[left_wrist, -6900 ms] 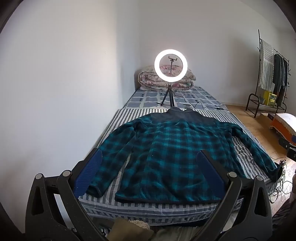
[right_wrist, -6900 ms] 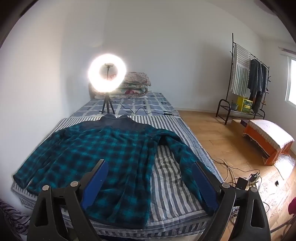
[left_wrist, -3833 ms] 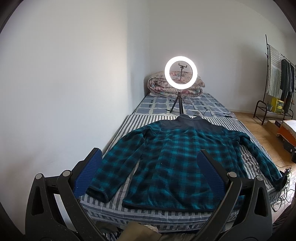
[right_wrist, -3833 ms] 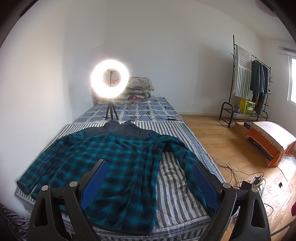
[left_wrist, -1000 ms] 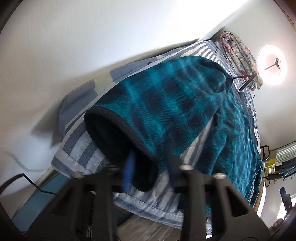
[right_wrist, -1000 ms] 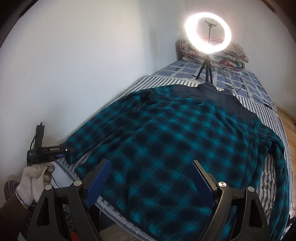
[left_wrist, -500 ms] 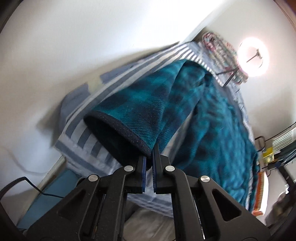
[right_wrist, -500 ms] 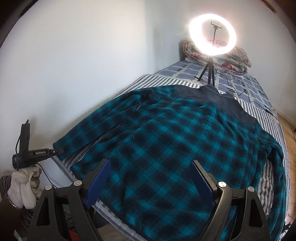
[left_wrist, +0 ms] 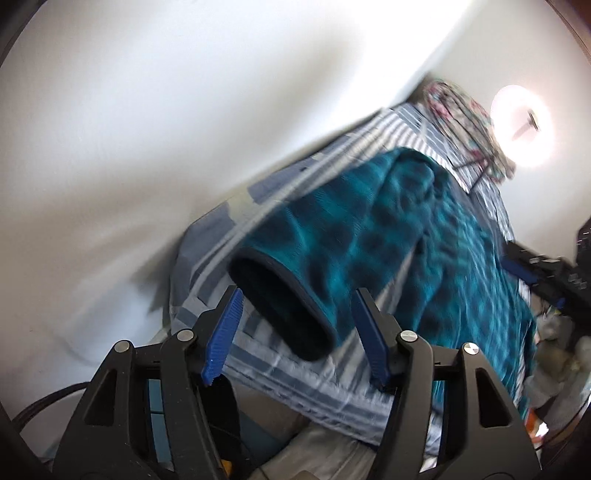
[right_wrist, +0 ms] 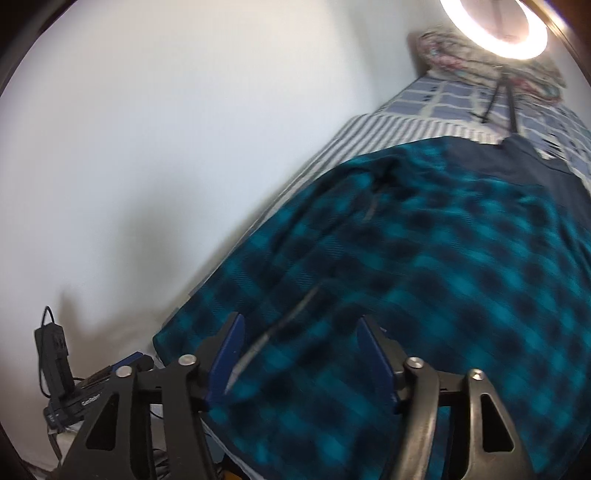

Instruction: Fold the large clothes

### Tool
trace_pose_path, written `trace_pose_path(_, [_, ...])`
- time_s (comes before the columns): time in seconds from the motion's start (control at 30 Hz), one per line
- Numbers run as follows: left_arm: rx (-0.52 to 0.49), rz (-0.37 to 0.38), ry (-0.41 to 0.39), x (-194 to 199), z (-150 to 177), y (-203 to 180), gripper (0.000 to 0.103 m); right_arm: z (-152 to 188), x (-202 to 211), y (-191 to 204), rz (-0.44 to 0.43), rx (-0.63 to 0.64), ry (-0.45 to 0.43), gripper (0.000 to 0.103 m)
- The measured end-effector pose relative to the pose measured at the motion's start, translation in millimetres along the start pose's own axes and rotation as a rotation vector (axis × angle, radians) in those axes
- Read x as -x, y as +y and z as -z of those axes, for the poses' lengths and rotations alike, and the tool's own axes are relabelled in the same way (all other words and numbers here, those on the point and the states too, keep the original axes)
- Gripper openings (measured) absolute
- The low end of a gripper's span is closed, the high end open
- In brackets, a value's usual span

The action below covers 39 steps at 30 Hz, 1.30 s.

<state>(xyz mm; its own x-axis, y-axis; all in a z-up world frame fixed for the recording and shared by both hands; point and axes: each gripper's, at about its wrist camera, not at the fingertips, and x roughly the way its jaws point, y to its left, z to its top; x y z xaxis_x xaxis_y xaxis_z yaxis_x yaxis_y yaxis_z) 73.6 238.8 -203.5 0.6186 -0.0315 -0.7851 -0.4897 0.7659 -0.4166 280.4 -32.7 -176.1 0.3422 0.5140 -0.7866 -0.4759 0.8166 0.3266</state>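
Over at the wall side of the striped bed (left_wrist: 207, 258), the left gripper (left_wrist: 295, 325) has its blue pads spread wide, and the dark cuff (left_wrist: 280, 314) of the jacket's sleeve sits in the gap between them; whether either pad touches the cloth cannot be told through the blur. The sleeve (left_wrist: 332, 229) runs up and away from the cuff, bunched near the shoulder, and appears to lie on the bedding.

Further right, the teal plaid jacket (right_wrist: 424, 277) lies spread flat across the bed, its dark collar end toward the ring light (right_wrist: 495, 33) and the heap of folded quilts (right_wrist: 461, 48) at the head. The right gripper (right_wrist: 301, 354) hangs low over the hem end of the body, its pads also parted and holding nothing.

Judged from this, the folding has barely begun: no panel is turned over, and the sleeve near the left gripper is at most being taken up. Both sleeves and the body folds seem left to do
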Motion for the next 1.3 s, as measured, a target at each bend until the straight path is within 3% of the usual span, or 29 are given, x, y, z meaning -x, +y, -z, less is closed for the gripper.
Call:
trace_pose_path(0.07, [0.026, -0.018, -0.007, -6, -5, 3, 0.062, -10, -34, 7, 0.002, -0.004, 0.056, 0.060])
trace_pose_path(0.2, [0.053, -0.024, -0.014, -12, -8, 10, 0.062, -28, -93, 6, 0.106, -0.054, 0.145, 0.060])
trace_pose_path(0.4, [0.044, -0.034, -0.023, -14, -10, 10, 0.062, -40, -141, -3, 0.146, -0.172, 0.207, 0.057])
trace_pose_path(0.53, [0.055, -0.027, -0.025, -13, -11, 12, 0.062, -45, -144, 5, 0.205, -0.147, 0.209, 0.051])
trace_pose_path(0.63, [0.044, -0.028, -0.031, -13, -11, 11, 0.062, -48, -132, 13, 0.244, -0.107, 0.154, 0.047])
trace_pose_path(0.77, [0.027, -0.030, -0.023, -16, -9, 8, 0.062, -50, -139, 21, 0.232, -0.078, 0.163, 0.039])
trace_pose_path(0.87, [0.033, -0.025, -0.023, -15, -9, 8, 0.062, -46, -147, 26, 0.306, -0.061, 0.185, 0.035])
trace_pose_path(0.97, [0.030, -0.027, -0.040, -10, -11, 7, 0.062, -38, -122, 25, 0.357, -0.078, 0.121, 0.036])
trace_pose_path(1.07, [0.015, -0.029, -0.041, -13, -11, 4, 0.062, -40, -104, 31, 0.269, -0.068, 0.060, 0.036])
trace_pose_path(1.17, [0.009, -0.031, -0.020, -19, -9, 1, 0.062, -45, -126, 30, 0.159, -0.090, 0.162, 0.034])
trace_pose_path(1.3, [-0.002, -0.041, -0.036, -16, -10, -1, 0.062, -42, -149, 27, 0.205, -0.098, 0.213, 0.032])
